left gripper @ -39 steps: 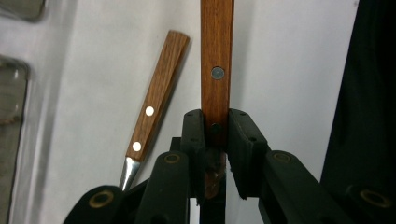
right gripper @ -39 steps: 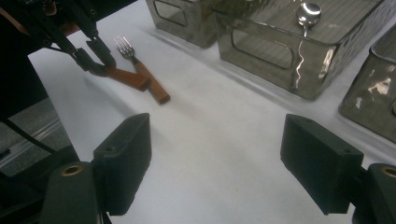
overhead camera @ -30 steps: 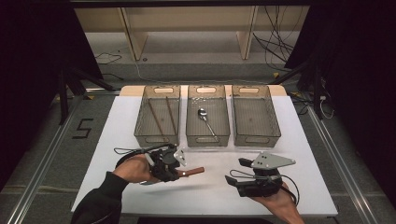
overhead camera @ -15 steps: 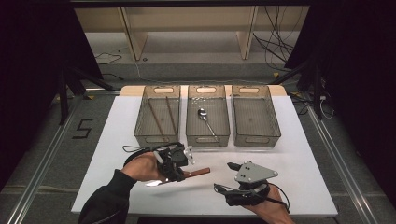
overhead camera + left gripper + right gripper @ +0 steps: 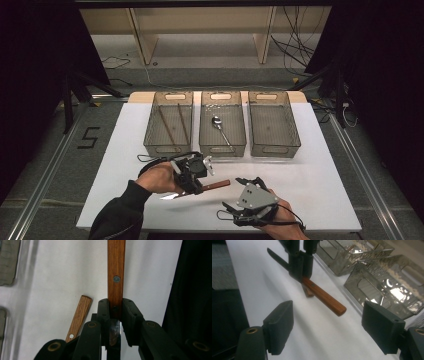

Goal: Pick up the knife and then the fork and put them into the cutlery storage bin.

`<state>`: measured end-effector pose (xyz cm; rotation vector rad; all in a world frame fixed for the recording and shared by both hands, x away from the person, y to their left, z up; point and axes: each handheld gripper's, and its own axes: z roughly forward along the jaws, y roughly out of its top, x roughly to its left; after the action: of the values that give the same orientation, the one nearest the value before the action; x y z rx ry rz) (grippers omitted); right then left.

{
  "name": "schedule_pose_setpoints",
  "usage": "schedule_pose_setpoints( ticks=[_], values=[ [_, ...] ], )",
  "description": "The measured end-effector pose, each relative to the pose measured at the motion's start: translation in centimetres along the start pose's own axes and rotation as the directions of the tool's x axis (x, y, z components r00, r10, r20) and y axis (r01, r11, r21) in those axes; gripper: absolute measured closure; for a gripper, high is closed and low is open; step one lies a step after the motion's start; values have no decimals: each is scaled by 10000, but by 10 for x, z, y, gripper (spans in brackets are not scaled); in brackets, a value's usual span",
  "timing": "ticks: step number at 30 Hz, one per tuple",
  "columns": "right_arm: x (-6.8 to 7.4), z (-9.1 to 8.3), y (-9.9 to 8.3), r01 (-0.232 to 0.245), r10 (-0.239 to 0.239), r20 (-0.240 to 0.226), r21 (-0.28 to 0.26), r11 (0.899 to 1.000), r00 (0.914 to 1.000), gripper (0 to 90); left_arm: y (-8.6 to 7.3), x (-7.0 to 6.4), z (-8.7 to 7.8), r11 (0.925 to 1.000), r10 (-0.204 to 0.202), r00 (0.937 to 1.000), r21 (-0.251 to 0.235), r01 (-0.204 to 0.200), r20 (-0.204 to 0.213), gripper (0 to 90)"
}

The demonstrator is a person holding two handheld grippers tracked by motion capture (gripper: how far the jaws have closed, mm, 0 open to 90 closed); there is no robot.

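Left gripper (image 5: 196, 181) clamps the knife (image 5: 116, 277) near the blade, right gripper (image 5: 329, 327) wide open — it could pivot and slip.

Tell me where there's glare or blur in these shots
High view: dark surroundings, evenly lit white table. Left gripper view: glare on the knife blade between the left hand-held gripper jaws, which look soft. Right gripper view: bright reflections in the clear bins; right hand-held gripper pads blurred.
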<state>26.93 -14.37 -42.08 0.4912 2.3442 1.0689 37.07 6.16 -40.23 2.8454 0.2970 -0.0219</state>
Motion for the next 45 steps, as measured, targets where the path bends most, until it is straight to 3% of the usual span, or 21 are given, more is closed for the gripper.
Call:
schedule_pose_setpoints(
  ticks=[5, 10, 19, 20, 22, 23, 25, 27, 28, 29, 30, 31, 32, 33, 34, 37, 39, 41, 43, 44, 45],
  values=[
    [12, 7, 1, 1258, -1274, 535, 323, 9915, 9904, 284, 2, 0, 1, 10000, -34, 10000, 53, 33, 85, 769],
    [21, 14, 3, 2215, -2263, 933, 589, 9734, 9696, 302, 4, 0, 2, 9999, -121, 9998, 101, 119, 167, 769],
    [40, 28, 4, 3556, -3693, 1494, 1112, 9280, 9172, 340, 5, 0, 3, 9997, -41, 9995, 223, 34, 313, 769],
    [39, 29, 5, 4050, -4219, 1434, 1334, 9045, 8952, 349, 6, 0, 3, 9997, -41, 9995, 230, 34, 301, 769],
    [42, 31, 5, 4255, -4434, 1496, 1376, 8944, 8837, 368, 6, -1, 3, 9997, -13, 9995, 243, 5, 324, 769],
    [42, 32, 6, 4644, -4846, 1488, 1514, 8726, 8620, 371, 7, -2, 3, 9997, 5, 9996, 231, -12, 287, 769],
    [47, 37, 5, 4852, -5096, 1650, 1671, 8583, 8445, 375, 8, -3, 2, 9998, 71, 9995, 169, -76, 317, 770],
    [51, 39, 6, 4871, -5135, 1783, 1727, 8561, 8393, 385, 8, -3, 2, 9997, 114, 9994, 209, -121, 340, 770],
    [51, 41, 6, 5023, -5292, 1837, 1747, 8469, 8284, 389, 8, -3, 3, 9997, 107, 9992, 232, -116, 378, 770],
    [54, 42, 7, 4926, -5220, 1885, 1824, 8509, 8319, 390, 9, -3, 3, 9996, 117, 9992, 239, -126, 369, 770],
    [53, 44, 8, 5347, -5633, 1902, 1831, 8250, 8040, 393, 9, -4, 4, 9997, 86, 9993, 204, -93, 375, 770],
    [54, 45, 8, 5392, -5699, 1967, 1901, 8205, 7978, 398, 9, -4, 4, 9996, 127, 9991, 259, -138, 405, 770],
    [56, 46, 9, 5188, -5525, 2009, 1981, 8316, 8089, 405, 9, -4, 4, 9995, 133, 9991, 268, -144, 411, 770],
    [57, 47, 9, 5386, -5731, 2060, 2018, 8180, 7932, 412, 9, -4, 4, 9995, 148, 9989, 266, -160, 438, 770],
    [58, 48, 9, 5471, -5837, 2043, 2105, 8102, 7858, 417, 9, -4, 4, 9994, 184, 9986, 273, -197, 491, 770],
    [60, 53, 8, 5872, -6293, 2076, 2321, 7755, 7489, 442, 9, -4, 4, 9995, 149, 9986, 265, -163, 516, 770],
    [60, 56, 8, 6032, -6482, 2087, 2427, 7597, 7323, 454, 9, -4, 3, 9996, 113, 9985, 254, -127, 539, 770],
    [62, 58, 7, 6004, -6504, 2192, 2561, 7576, 7273, 471, 9, -4, 4, 9996, 130, 9983, 259, -144, 566, 770],
    [63, 60, 6, 6123, -6651, 2219, 2651, 7448, 7130, 486, 10, -5, 5, 9994, 150, 9981, 306, -169, 603, 770],
    [63, 60, 6, 6278, -6822, 2185, 2723, 7292, 6977, 498, 10, -5, 5, 9993, 144, 9979, 326, -165, 633, 770],
    [63, 61, 6, 6300, -6850, 2248, 2733, 7269, 6930, 511, 10, -5, 5, 9991, 182, 9977, 366, -206, 653, 770]
  ],
)
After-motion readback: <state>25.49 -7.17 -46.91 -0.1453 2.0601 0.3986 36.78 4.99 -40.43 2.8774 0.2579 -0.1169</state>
